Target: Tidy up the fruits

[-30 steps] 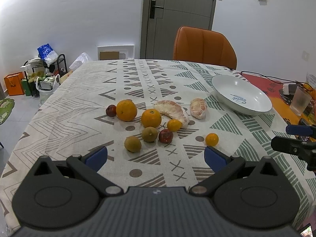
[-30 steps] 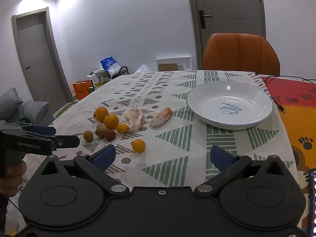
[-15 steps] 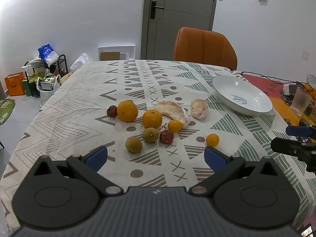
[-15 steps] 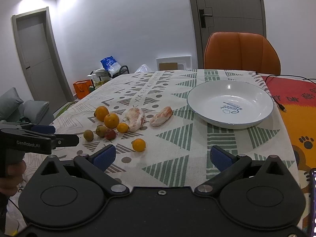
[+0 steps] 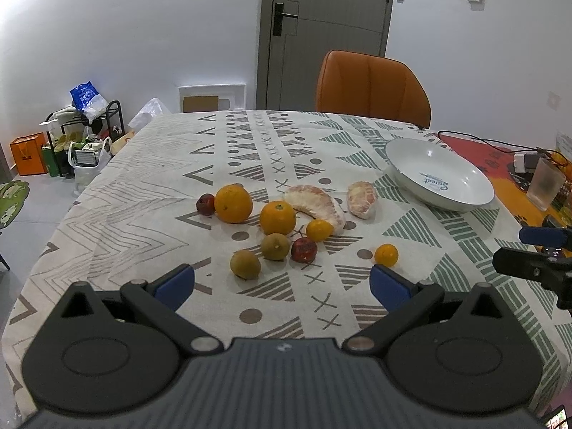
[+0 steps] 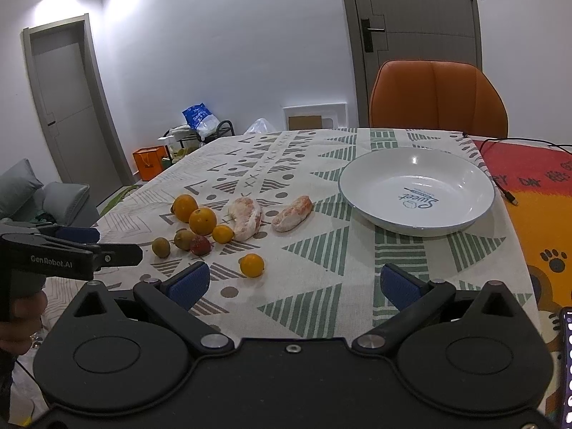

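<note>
Through the left wrist camera I see my left gripper [image 5: 282, 282] with its blue-padded fingers spread wide apart, holding nothing, low over the near part of the tabletop [image 5: 143, 193] with its patterned cloth. Ahead of it the fruit lies in a loose cluster: two brownish-green kiwis [image 5: 245, 264], the second [image 5: 275, 246] just beside a small dark red fruit [image 5: 304, 250]. Behind them sit a medium orange [image 5: 277, 217] and a larger orange [image 5: 233, 203], with another small dark red fruit [image 5: 205, 204] touching the larger one's left side. A small mandarin [image 5: 319, 230] rests against a curved peeled pomelo wedge [image 5: 316, 203], and a shorter peeled pomelo piece [image 5: 362, 199] lies near it to the right. A lone small mandarin [image 5: 386, 255] sits apart, just beyond my right fingertip. The white shallow ceramic bowl [image 5: 404, 153] stands well to the right, nothing in it. The other gripper's black tip [image 5: 529, 264] shows at the right edge.

Through the right wrist camera, my right gripper [image 6: 293, 282] is likewise spread open and bare, hovering over the cloth. The white bowl [image 6: 361, 168] is ahead and slightly right; the lone mandarin [image 6: 252, 265] lies just past the left fingertip. The fruit cluster sits further left, and the left gripper's black body [image 6: 71, 255] enters from the left edge beside it. An orange upholstered chair [image 6: 438, 98] stands behind the tabletop.
</note>
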`<action>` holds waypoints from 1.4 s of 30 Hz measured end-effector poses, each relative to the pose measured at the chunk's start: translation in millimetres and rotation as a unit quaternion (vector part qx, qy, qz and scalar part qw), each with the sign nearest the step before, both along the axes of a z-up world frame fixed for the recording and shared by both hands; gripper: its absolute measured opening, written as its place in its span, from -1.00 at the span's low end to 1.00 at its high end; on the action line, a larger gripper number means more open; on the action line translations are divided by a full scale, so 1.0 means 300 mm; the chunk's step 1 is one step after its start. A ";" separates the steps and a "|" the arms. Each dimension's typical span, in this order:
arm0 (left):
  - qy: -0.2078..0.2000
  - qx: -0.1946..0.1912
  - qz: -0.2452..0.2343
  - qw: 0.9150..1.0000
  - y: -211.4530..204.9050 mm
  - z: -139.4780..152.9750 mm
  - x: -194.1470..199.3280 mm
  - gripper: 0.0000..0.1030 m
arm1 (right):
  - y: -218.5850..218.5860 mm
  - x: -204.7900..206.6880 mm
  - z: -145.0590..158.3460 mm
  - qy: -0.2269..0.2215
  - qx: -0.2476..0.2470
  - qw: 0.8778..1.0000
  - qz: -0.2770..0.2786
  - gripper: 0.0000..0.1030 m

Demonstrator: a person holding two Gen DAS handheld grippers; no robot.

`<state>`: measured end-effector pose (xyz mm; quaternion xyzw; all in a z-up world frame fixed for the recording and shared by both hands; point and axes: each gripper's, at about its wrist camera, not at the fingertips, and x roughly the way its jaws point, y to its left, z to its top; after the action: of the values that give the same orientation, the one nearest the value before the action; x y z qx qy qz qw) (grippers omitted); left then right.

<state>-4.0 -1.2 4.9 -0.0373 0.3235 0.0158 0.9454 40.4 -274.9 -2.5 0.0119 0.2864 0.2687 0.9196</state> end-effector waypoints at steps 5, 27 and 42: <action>-0.001 0.000 0.002 1.000 0.005 0.005 -0.001 1.00 | 0.000 -0.001 0.003 -0.002 -0.001 1.000 -0.001 1.00; -0.016 -0.003 0.018 1.000 0.059 -0.066 0.036 0.98 | 0.047 0.040 -0.038 -0.030 0.001 0.999 0.011 1.00; -0.033 -0.019 0.058 0.998 0.116 -0.128 0.071 0.80 | 0.115 0.099 -0.102 -0.010 0.018 0.999 0.031 0.73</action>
<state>17.3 33.6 -33.4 -0.0743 0.2898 0.0629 0.9521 70.0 -240.3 -33.0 0.0172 0.2723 0.3021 0.9134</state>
